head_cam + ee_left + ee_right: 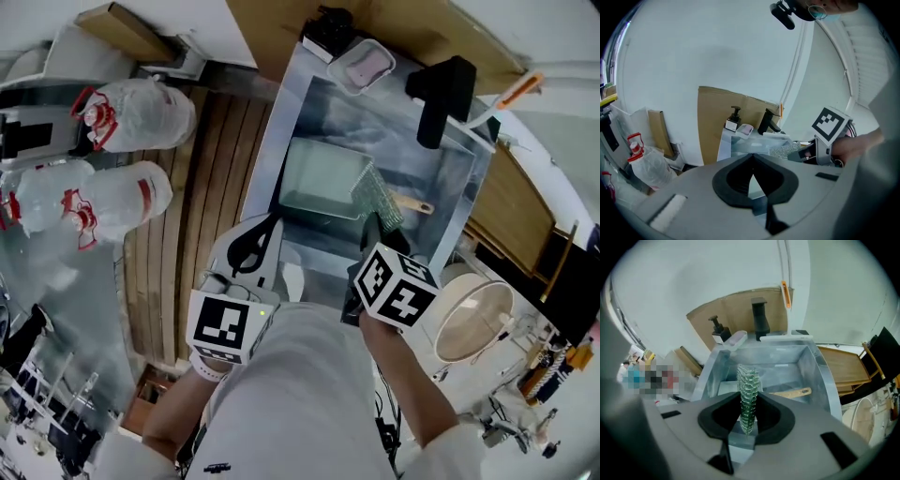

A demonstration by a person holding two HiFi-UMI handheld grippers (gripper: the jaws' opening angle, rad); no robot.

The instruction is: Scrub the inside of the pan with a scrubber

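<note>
One pan [319,176], one scrubber [378,195], one sink [466,187], two bags [141,112] [111,199], two grippers: left gripper [265,230], right gripper [377,225].

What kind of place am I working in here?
Probably a kitchen washing-up spot: a steel sink with a black tap, a pan lying in it, and a soap pump by the wall.

Glossy metal sink [461,199], rough mesh scrubber [377,194]

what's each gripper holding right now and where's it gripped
The right hand-held gripper pinches the green scrubber by one edge; the left hand-held gripper is shut on nothing.
</note>
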